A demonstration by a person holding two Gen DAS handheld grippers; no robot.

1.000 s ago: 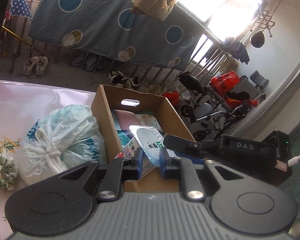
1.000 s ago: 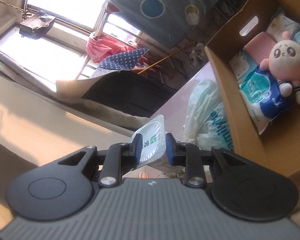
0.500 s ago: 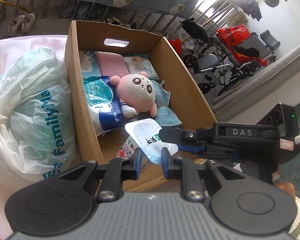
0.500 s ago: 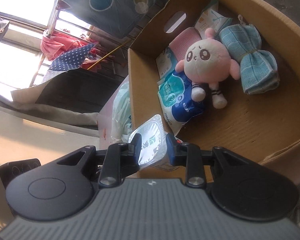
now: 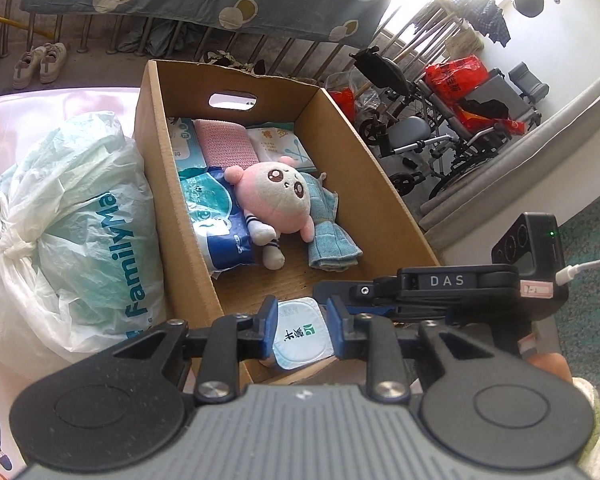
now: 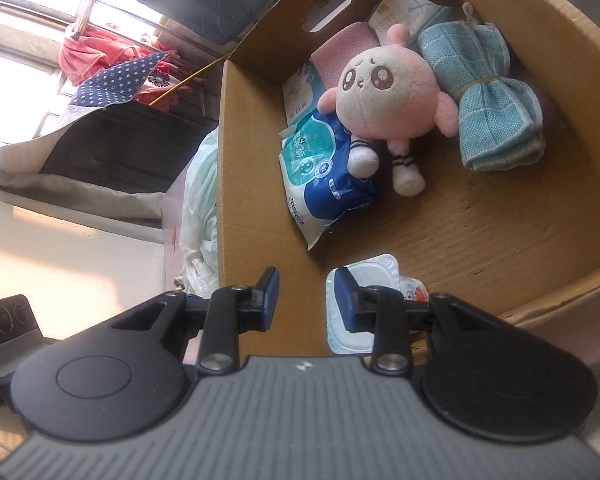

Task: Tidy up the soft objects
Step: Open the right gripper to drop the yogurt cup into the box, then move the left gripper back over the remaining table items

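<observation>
Plush [image 5: 278, 200] lies between wipes pack [image 5: 216, 220] and towel [image 5: 328, 236].

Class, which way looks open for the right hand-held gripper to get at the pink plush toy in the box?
Probably from above: the cardboard box is open-topped, the pink plush toy lies uncovered, and the right hand-held gripper, jaws opening, holds nothing.

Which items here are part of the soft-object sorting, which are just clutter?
Job: cardboard box, pink plush, blue towel, tissue pack, sealed cup pack between the opening left gripper pads.
Clutter: FamilyMart bag, wheelchair, shoes.
</observation>
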